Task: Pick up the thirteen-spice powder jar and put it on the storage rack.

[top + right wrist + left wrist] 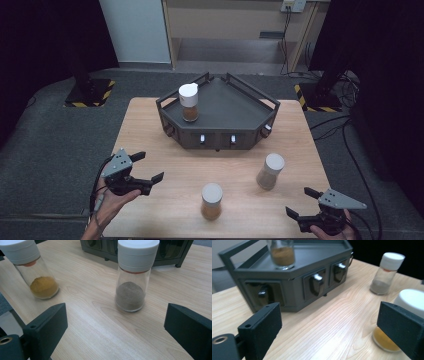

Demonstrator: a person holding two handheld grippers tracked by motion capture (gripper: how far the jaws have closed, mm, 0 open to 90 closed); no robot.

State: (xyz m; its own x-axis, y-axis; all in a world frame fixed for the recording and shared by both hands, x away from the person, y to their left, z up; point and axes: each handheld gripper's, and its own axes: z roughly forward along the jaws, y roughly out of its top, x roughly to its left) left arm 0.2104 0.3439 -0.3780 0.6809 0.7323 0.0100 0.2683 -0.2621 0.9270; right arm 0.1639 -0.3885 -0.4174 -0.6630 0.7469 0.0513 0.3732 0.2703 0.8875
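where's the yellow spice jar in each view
high view: yellow jar front centre of the table.
left gripper view: low right, partly behind the right jaw.
right gripper view: upper left.
shared landmark: the grey jar beside it.

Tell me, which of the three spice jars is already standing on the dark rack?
The jar with brown powder, at the rack's back left corner. The yellow-powder jar and the grey-powder jar stand on the wooden table in front.
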